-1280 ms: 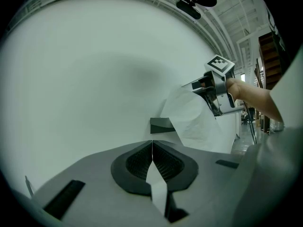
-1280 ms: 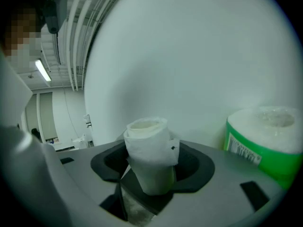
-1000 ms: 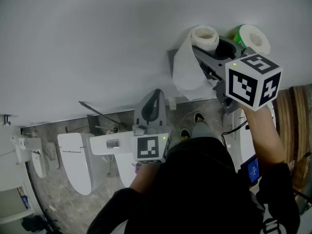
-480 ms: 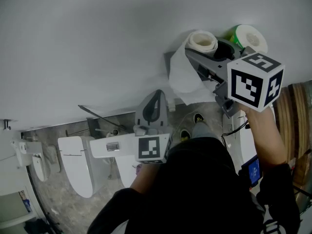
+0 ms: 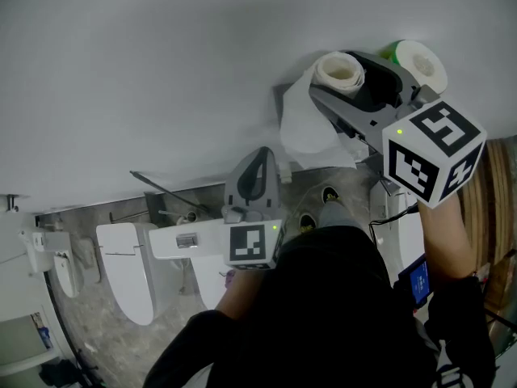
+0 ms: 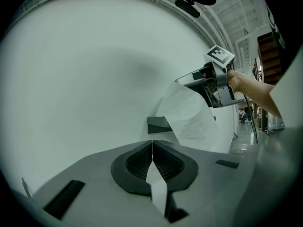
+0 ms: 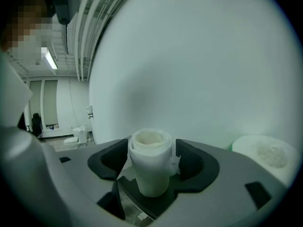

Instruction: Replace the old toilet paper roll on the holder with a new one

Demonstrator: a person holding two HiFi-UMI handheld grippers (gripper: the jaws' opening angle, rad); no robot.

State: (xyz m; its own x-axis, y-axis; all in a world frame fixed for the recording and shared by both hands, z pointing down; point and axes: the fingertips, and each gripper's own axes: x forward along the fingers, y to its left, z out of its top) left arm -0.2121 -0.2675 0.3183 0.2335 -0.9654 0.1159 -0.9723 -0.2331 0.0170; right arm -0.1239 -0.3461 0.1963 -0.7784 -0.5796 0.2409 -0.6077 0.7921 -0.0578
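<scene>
We face a white wall [image 5: 161, 71] that fills the head view from 9 to 3 o'clock. A toilet [image 5: 129, 273] stands on the floor at 8 o'clock.

The right gripper [image 5: 355, 75] is up at 1 o'clock. Its jaws are opening, and the old roll [image 5: 339, 69] stands upright between them. In the right gripper view the roll [image 7: 150, 167] sits at 6 o'clock, and we see a thin gap at the right pad.

The left gripper [image 5: 258, 156] is near the centre, pointing at the wall. Its jaws are pressed together on a narrow strip [image 6: 155, 178] of paper.

The new roll [image 5: 422, 63] sits at 2 o'clock, just beyond the right gripper. In the right gripper view it [image 7: 265, 155] lies at 4 o'clock.

A loose tail [image 5: 307, 128] hangs from the old roll towards 6 o'clock, in front of the holder [image 6: 158, 125]. We cannot tell whether the strip joins this tail.
</scene>
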